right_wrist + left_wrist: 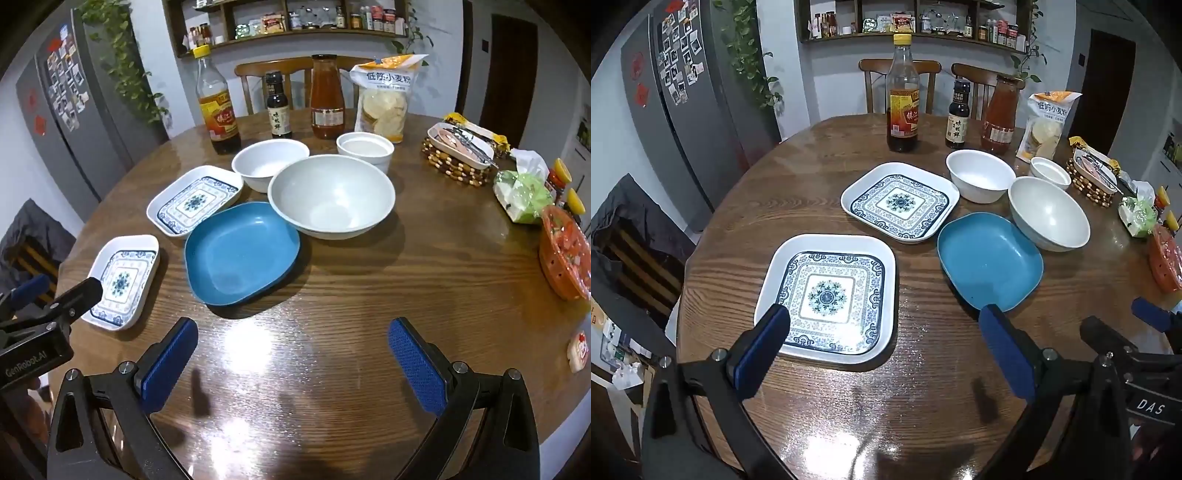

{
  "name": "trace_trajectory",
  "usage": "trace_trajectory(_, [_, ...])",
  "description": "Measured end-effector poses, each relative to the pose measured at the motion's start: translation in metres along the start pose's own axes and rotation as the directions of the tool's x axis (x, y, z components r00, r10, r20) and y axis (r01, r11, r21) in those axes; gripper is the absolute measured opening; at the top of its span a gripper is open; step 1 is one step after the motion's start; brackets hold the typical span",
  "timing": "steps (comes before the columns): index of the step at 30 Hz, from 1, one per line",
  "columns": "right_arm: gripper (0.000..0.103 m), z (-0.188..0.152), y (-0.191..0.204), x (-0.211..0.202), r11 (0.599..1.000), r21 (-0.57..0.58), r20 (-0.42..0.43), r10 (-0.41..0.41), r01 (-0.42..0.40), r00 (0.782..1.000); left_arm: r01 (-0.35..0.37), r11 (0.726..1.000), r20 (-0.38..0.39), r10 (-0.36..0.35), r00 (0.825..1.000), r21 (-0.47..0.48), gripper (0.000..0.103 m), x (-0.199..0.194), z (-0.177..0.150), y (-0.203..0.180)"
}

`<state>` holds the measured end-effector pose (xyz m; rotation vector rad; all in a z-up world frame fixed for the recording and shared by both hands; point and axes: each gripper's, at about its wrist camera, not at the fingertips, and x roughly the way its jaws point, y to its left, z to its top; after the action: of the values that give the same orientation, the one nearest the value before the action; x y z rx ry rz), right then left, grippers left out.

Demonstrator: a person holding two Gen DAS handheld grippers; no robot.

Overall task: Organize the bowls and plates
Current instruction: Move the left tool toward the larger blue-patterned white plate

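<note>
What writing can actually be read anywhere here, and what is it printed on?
"低筋小麦粉": flour bag.
"味极鲜": small dark sauce bottle.
"镇江", rest unclear: tall yellow-capped bottle.
"DAS": body of the right gripper.
"GenRobot.AI": body of the left gripper.
Red sauce jar label, shelf jars and fridge magnets: too small or blurred to read.

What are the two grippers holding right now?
Nothing. The left gripper is open above the table near a patterned square plate, and the right gripper is open over bare wood.
</note>
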<state>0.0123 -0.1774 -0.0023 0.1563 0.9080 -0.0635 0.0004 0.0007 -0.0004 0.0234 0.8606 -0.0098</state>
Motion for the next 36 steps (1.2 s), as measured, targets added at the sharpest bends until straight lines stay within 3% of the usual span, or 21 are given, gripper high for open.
trace_trajectory(13, [0.103,-0.002,0.024,0.009,1.000,-0.020,-0.010,0.007,-0.008,1.000,0.022,1.000,-0.018,-0.021,1.000,0.010,0.102,0.009,-0.001,0.011])
trace_trajectory(25, [0.103,-0.001,0.054,0.017,0.994,-0.074,-0.034,0.076,-0.079,0.997,0.043,0.996,-0.068,-0.048,0.997,-0.077,0.102,0.025,0.003,0.042])
trace_trajectory(32, [0.103,0.003,0.100,0.033,0.961,-0.154,-0.100,0.214,-0.228,0.972,-0.095,0.989,-0.142,0.078,0.987,-0.117,0.102,0.043,-0.001,0.093])
trace_trajectory(36, [0.103,0.009,0.123,0.049,0.945,-0.184,-0.131,0.250,-0.272,0.959,-0.101,0.984,-0.155,0.078,0.985,-0.147,0.102,0.059,-0.007,0.114])
